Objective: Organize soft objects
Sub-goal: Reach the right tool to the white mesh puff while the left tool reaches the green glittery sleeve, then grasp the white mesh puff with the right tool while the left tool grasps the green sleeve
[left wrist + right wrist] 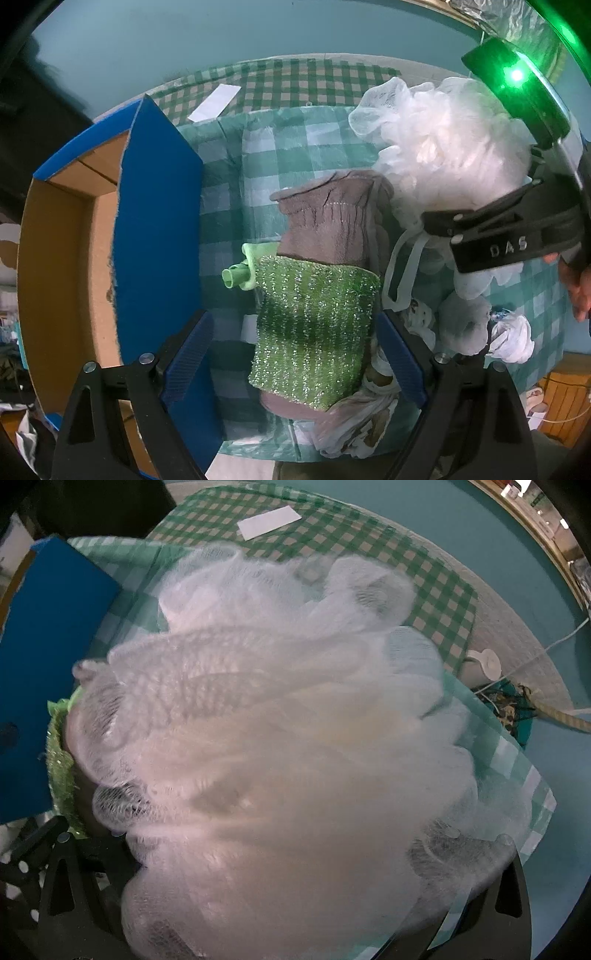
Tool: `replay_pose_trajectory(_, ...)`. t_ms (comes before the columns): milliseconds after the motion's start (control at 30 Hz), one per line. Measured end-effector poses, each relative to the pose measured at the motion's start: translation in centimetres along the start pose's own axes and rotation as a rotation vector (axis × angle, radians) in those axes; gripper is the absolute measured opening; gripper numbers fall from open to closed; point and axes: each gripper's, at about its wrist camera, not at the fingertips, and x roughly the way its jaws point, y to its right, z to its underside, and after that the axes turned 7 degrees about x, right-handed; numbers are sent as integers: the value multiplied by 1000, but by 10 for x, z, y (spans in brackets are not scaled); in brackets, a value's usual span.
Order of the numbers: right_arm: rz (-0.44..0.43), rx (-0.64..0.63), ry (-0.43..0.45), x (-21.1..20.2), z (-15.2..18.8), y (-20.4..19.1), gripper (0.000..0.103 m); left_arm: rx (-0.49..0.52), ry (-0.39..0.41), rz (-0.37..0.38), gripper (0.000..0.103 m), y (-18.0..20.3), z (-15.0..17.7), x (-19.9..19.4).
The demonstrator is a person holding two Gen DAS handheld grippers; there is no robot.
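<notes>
Two hand-held grippers are pointing down over a pile of soft items lying on a pale green-and-white checked cloth (295,147). The left gripper (295,354), its blue-padded fingers (188,358) standing wide apart, is straddling a sparkly green knitted scrubbing pad (314,328) without pressing on it. That pad is lying across a mauve-grey fleecy pouch with a gathered neck (328,225); a light green tube-like piece (238,275) is sticking out beside them, toward the box. Just left of the pile, an open cardboard box with blue outer walls (155,229) is sitting with its brown inside showing.

The right gripper (491,236) is reaching into a big white mesh bath pouf (280,746), which is sitting at the right of the pile, touching the pouch. Netting is filling the right wrist view and covering the fingers, so whether they are gripping it cannot be told. White crumpled fabric pieces (480,325) are lying close to the pouf. A white paper slip (269,522) is resting on a darker green checked tablecloth (369,542) beyond.
</notes>
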Motion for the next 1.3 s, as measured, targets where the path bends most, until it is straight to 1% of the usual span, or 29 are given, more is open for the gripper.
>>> replay_pose_trajectory(67, 13, -12, -4, 5, 2, -1, 102, -6, -8, -2, 90, 0, -1, 4)
replay_pose_trajectory(133, 25, -17, -2, 7, 5, 0, 96, -12, -16, 3, 90, 0, -1, 6)
replay_pose_trajectory(200, 18, -15, 7, 5, 8, 2, 87, -17, -20, 4, 90, 0, -2, 10)
replay_pose_trajectory(233, 14, -14, 13, 3, 10, 3, 85, -18, -24, 5, 90, 0, -3, 12)
replay_pose_trajectory(300, 7, -15, 28, -3, 15, 6, 75, -20, -29, 7, 90, 0, -4, 15)
replay_pose_trajectory(400, -4, -8, 43, -12, 21, 12, 66, -21, -34, 6, 90, 0, -6, 19)
replay_pose_trajectory(500, -31, 14, 48, -20, 31, 20, 61, -25, -40, 12, 90, -1, -8, 24)
replay_pose_trajectory(533, -39, 23, 50, -23, 35, 23, 61, -26, -41, 11, 90, -1, -8, 25)
replay_pose_trajectory(633, -59, 48, 68, -35, 43, 30, 58, -24, -47, 9, 84, -3, -7, 31)
replay_pose_trajectory(800, -84, 83, 105, -57, 63, 32, 58, -27, -66, 39, 66, -6, -3, 38)
replay_pose_trajectory(833, -88, 88, 111, -58, 66, 35, 58, -26, -63, 43, 64, -6, -2, 38)
replay_pose_trajectory(933, -97, 105, 121, -68, 71, 34, 58, -14, -53, 55, 54, -2, 1, 33)
replay_pose_trajectory(1000, -95, 107, 133, -74, 70, 32, 58, -5, -49, 62, 45, -1, 1, 32)
replay_pose_trajectory(1100, -97, 113, 146, -78, 72, 31, 58, 3, -42, 77, 39, 0, 2, 29)
replay_pose_trajectory(1300, -118, 143, 144, -85, 85, 27, 58, 12, -18, 114, 36, -2, 3, 18)
